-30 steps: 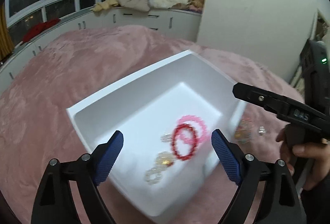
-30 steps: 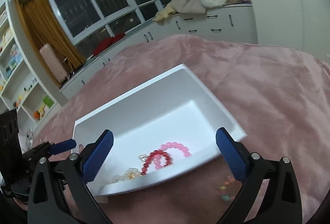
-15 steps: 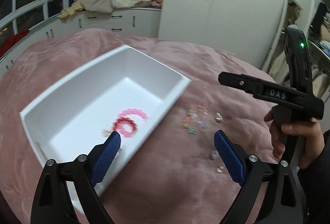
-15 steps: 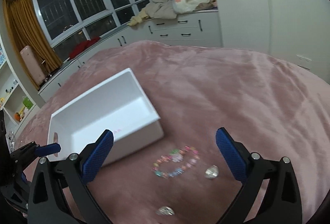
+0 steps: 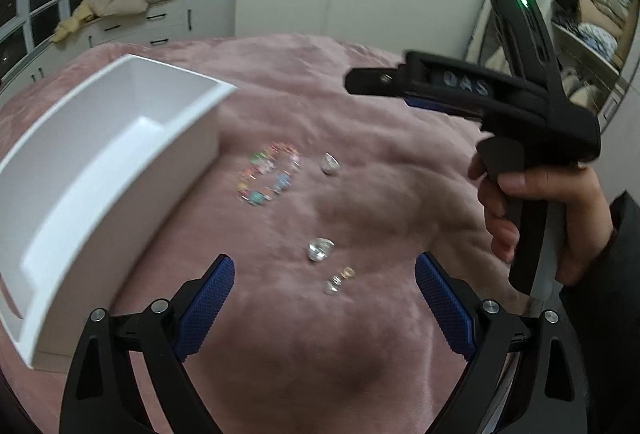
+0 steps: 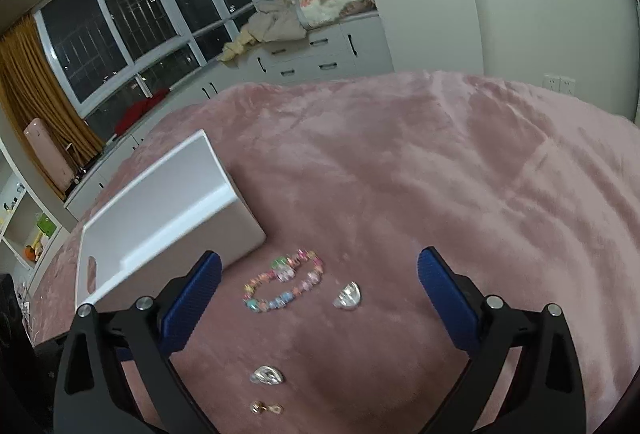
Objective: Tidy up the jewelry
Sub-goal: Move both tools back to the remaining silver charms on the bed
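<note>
Dark night windows [image 6: 132,30] at ten o'clock, amber curtains [image 6: 36,94] beside them, white drawers [image 6: 316,54] under heaped clothes [image 6: 316,10], pink plush blanket [image 6: 440,162] below.

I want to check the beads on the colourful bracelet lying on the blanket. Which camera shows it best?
The right wrist view: the multicoloured bead bracelet lies sharp and whole beside the white box, between the open jaws. The left wrist view shows the bracelet blurred by motion, beads smeared.

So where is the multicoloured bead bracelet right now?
The bead bracelet lies on the pink blanket, just right of the white box, with a clear stone beside it.
</note>
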`<state>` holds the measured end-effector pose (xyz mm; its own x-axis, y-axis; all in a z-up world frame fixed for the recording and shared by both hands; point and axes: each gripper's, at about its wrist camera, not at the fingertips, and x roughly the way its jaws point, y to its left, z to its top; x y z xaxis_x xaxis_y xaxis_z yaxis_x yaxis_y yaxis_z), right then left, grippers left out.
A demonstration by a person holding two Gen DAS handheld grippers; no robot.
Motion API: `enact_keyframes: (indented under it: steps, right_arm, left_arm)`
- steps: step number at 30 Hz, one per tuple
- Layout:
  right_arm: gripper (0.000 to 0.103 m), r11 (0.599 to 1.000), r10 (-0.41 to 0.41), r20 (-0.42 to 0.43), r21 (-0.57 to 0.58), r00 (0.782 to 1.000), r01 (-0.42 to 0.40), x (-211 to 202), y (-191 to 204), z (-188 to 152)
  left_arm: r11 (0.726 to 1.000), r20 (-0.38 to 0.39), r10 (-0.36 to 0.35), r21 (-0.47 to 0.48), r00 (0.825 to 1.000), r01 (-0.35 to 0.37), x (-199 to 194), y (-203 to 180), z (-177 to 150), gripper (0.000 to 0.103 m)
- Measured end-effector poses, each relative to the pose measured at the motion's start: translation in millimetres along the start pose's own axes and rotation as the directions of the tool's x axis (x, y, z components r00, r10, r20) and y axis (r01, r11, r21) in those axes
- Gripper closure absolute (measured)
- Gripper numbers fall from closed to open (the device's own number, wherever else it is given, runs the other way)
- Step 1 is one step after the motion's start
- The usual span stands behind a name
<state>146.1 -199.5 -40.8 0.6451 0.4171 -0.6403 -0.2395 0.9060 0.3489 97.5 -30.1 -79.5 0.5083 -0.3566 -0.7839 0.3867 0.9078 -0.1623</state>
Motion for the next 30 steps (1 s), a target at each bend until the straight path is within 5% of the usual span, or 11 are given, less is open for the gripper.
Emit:
enact_keyframes:
  steps: [7, 11, 15, 25, 30]
  right_arm:
    - [0.011, 0.997, 0.004, -0.017, 0.079, 1.0, -0.003, 14.0, -22.5, -9.5]
    - [0.026, 0.994, 0.005, -0.068, 0.111, 0.998, 0.003, 31.9, -27.1, -16.3]
    - [0.034, 0.999, -0.006, -0.106, 0.053, 0.994, 0.012, 45.5, -18.2, -23.3]
    - [0.048, 0.996, -0.033, -0.217, 0.075, 0.976, 0.05, 84.3, -31.9, -41.1]
    - [0.077, 0.997, -0.036, -0.219, 0.053, 0.975, 0.049, 81.5, -30.1, -39.9]
  left_arm:
    - [0.999, -0.041, -0.036, 0.033, 0.999, 0.038, 30.4, -17.0, -16.7, 0.017]
    - [0.998, -0.058, -0.036, 0.045, 0.998, 0.038, 46.8, -23.1, -20.4, 0.025]
    - [0.998, -0.092, -0.008, 0.054, 0.996, 0.013, 62.2, -24.4, -23.1, 0.041]
    - [0.998, -0.121, 0.067, -0.002, 0.99, -0.068, 81.0, -13.4, -28.5, 0.054]
    - [0.996, -0.13, 0.084, -0.01, 0.988, -0.086, 82.3, -14.9, -27.0, 0.063]
